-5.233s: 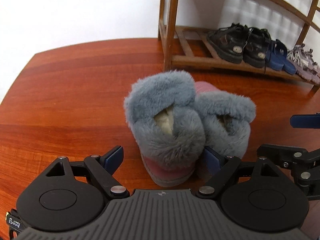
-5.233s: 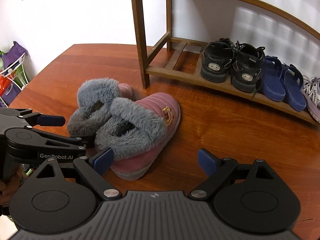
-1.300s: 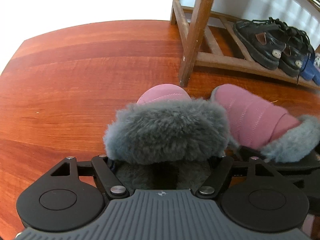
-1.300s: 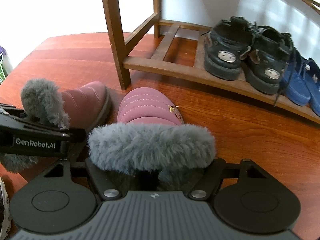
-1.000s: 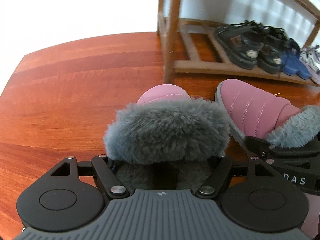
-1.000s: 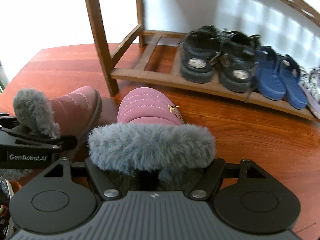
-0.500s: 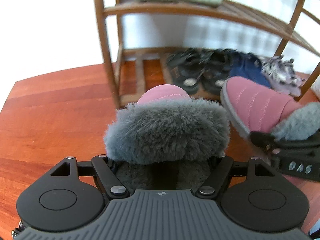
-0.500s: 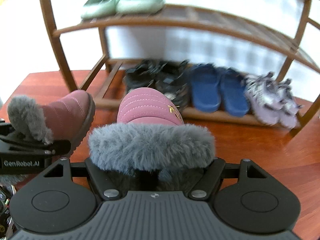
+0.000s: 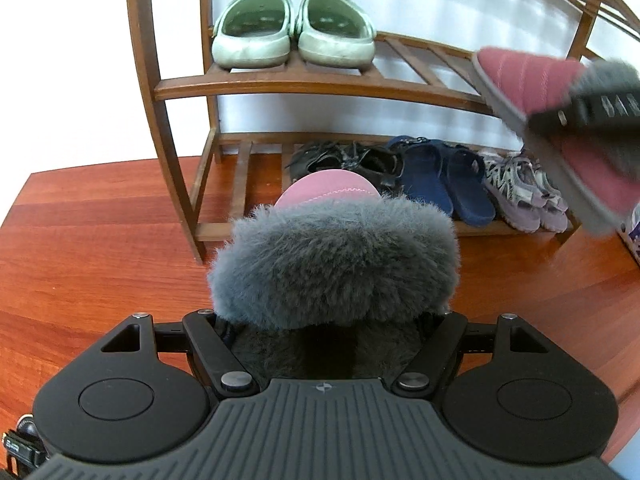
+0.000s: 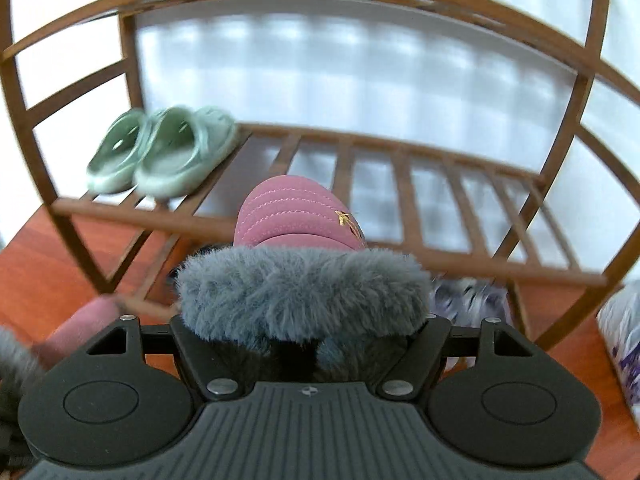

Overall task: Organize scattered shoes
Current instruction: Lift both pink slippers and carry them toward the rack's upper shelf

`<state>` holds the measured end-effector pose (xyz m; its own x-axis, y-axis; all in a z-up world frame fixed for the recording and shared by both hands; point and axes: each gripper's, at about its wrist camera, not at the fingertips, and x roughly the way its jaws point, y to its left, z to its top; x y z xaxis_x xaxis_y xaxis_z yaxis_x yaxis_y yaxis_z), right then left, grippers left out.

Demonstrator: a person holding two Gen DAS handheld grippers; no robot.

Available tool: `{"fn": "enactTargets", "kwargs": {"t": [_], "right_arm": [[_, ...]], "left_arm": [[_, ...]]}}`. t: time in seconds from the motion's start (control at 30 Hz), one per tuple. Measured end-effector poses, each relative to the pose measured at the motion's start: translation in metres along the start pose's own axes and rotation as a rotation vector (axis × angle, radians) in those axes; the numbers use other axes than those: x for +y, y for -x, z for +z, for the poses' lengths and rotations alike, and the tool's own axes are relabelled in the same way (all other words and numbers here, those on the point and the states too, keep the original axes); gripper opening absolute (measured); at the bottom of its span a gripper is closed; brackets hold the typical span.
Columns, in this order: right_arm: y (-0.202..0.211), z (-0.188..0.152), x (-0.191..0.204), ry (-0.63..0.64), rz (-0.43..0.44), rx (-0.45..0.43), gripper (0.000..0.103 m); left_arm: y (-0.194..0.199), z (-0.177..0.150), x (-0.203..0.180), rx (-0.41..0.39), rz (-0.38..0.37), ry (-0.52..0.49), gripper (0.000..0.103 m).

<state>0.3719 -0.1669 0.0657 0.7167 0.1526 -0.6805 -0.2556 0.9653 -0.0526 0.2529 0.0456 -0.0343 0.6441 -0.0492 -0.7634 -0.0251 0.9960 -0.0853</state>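
Note:
Each gripper carries one pink quilted boot with a grey fur cuff. My left gripper (image 9: 332,320) is shut on the left boot (image 9: 328,194) at the cuff, and its fingertips are buried in the fur. The boot hangs above the floor, toe toward the wooden shoe rack (image 9: 176,84). My right gripper (image 10: 306,332) is shut on the right boot (image 10: 298,210) the same way, toe over the front rail of the middle shelf (image 10: 400,184). In the left wrist view the right boot (image 9: 528,76) is higher, at the upper right.
Pale green clogs (image 9: 292,28) stand at the left end of the middle shelf, the slats to their right bare. The bottom shelf holds black sandals (image 9: 348,158), blue slides (image 9: 444,180) and lilac sneakers (image 9: 520,188). Red-brown wood floor (image 9: 100,248) lies in front.
Both boots have been lifted from near the floor and carried toward the rack. The right one rose further, up to the level of the middle shelf. Both grips are unchanged.

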Motion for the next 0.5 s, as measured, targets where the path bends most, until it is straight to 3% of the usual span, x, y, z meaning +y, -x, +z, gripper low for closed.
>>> {"fn": "enactTargets", "kwargs": {"t": [0.23,0.5], "right_arm": [[-0.045,0.042,-0.028,-0.046,-0.032,0.05,0.077],[-0.074,0.065,-0.03,-0.054,-0.039,0.077,0.077]], "left_arm": [[0.004,-0.001,0.0,0.006,0.009,0.014,0.075],[0.004,0.001,0.004,0.006,0.02,0.021,0.075]]}}
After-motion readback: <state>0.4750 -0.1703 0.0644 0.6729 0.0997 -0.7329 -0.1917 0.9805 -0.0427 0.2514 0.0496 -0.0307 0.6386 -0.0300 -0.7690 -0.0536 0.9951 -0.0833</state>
